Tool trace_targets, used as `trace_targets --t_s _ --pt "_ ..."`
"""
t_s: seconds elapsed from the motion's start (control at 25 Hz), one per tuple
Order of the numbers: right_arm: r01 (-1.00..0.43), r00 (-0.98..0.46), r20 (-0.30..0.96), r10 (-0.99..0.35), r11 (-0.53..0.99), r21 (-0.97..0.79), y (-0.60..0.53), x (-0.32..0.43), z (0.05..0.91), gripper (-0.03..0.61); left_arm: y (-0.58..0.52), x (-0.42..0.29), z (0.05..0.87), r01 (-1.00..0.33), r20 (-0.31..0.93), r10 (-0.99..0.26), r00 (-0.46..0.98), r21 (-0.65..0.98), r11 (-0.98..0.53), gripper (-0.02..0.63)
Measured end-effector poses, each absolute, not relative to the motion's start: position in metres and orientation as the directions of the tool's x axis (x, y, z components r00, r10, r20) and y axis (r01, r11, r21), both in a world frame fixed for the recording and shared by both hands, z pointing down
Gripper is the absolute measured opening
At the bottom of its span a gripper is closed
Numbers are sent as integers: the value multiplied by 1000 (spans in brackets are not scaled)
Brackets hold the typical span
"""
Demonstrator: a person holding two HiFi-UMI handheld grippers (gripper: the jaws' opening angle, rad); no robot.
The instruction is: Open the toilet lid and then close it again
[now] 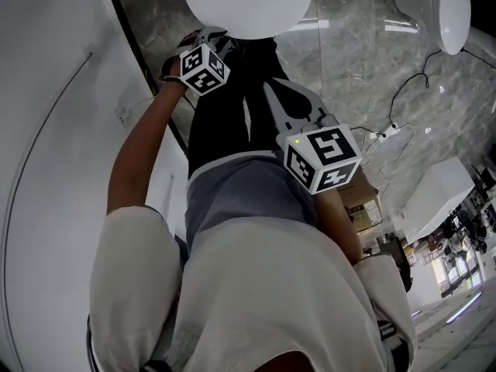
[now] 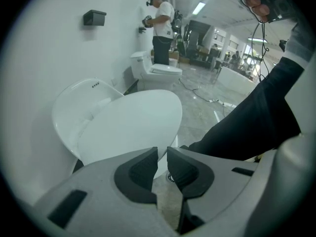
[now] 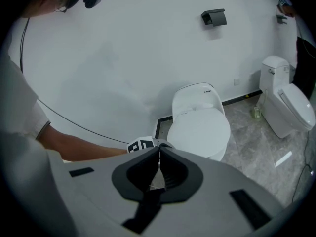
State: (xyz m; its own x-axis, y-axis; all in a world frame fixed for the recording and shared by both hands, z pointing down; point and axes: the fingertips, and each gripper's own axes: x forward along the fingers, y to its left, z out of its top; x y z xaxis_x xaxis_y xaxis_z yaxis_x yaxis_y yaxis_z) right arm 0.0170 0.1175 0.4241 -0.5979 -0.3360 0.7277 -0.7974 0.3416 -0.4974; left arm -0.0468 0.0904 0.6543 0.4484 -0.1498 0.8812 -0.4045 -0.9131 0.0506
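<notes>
Even, bright indoor light. Ceiling strips (image 2: pixel 199 8) glow at 1 o'clock; glare streaks on floor (image 1: pixel 349 60). Both gripper views fisheye, corners black.

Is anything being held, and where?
The right hand-held gripper is shut and empty. The left hand-held gripper has its jaws slightly apart at the front edge of the toilet lid; whether it pinches that edge cannot be told.
</notes>
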Motion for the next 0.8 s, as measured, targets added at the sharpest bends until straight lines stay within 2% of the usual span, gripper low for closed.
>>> trace_targets --t_s 0.8 --pt "-806 -585 765 -269 298 -512 126 31 469 11 111 -45 720 -560 908 -129 398 129 -819 50"
